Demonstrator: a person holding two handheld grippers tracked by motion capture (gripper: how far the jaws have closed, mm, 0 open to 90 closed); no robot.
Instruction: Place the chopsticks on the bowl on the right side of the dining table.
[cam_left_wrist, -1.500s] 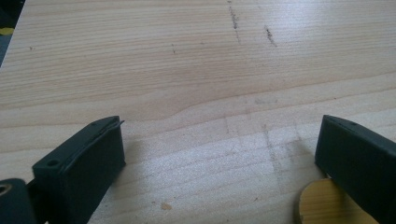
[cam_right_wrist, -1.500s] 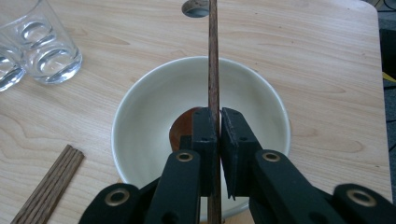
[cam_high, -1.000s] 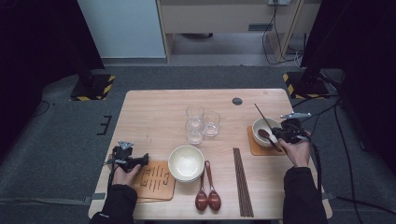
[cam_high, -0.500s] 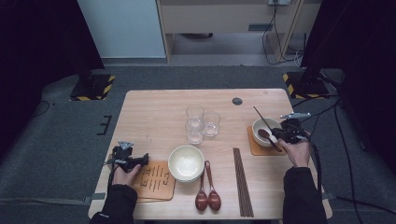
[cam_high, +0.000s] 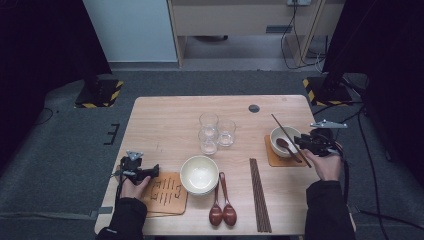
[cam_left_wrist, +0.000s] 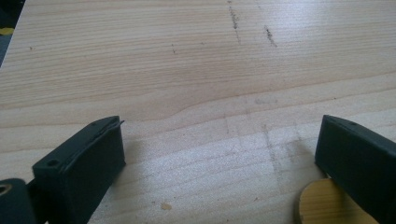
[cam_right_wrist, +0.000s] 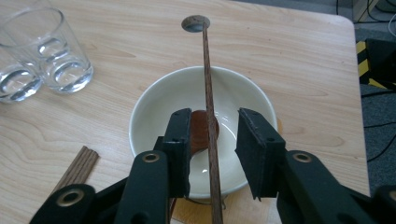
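Note:
A small white bowl (cam_high: 278, 135) stands on a wooden coaster (cam_high: 272, 159) at the table's right. A brown spoon (cam_right_wrist: 201, 130) lies in it, and a dark chopstick (cam_right_wrist: 208, 84) rests slanted across its rim. My right gripper (cam_right_wrist: 212, 135) sits at the bowl's near side. Its jaws have just been opening, and the chopstick runs between them without either pad pressing on it. My left gripper (cam_high: 152, 171) rests open at the front left, over bare wood, with one jaw above the edge of a second coaster (cam_left_wrist: 327, 205).
A larger cream bowl (cam_high: 199, 174) stands front centre, beside the patterned coaster (cam_high: 167, 192). Two brown spoons (cam_high: 222, 212) and a bundle of chopsticks (cam_high: 260, 195) lie at the front. Three glasses (cam_high: 215, 130) cluster mid-table. A dark disc (cam_high: 254, 108) sits at the back.
The right gripper has shifted slightly at the bowl, and the chopstick stays across the rim. The left hand has not moved.

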